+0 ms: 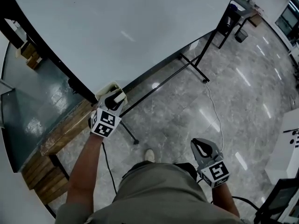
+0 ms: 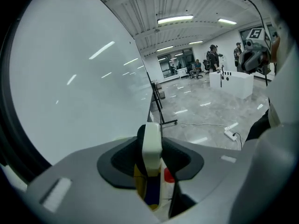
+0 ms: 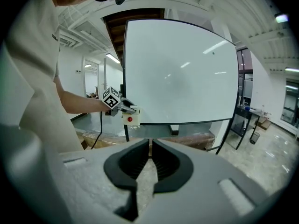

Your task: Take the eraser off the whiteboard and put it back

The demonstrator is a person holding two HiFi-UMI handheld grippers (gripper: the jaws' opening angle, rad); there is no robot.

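Eraser (image 2: 151, 148) sits edge-on, gripped in left tongs (image 2: 152, 138), long axis along them beside whiteboard (image 2: 70, 78); right tongs (image 3: 150, 143) closed, empty.

Whiteboard (image 1: 117, 31) common to all views

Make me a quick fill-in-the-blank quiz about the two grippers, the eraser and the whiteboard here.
The left gripper has its fingers shut on the ___. The right gripper, fingers together, holds ___. The whiteboard has a ___ frame along its edge.
Missing words: eraser; nothing; black.
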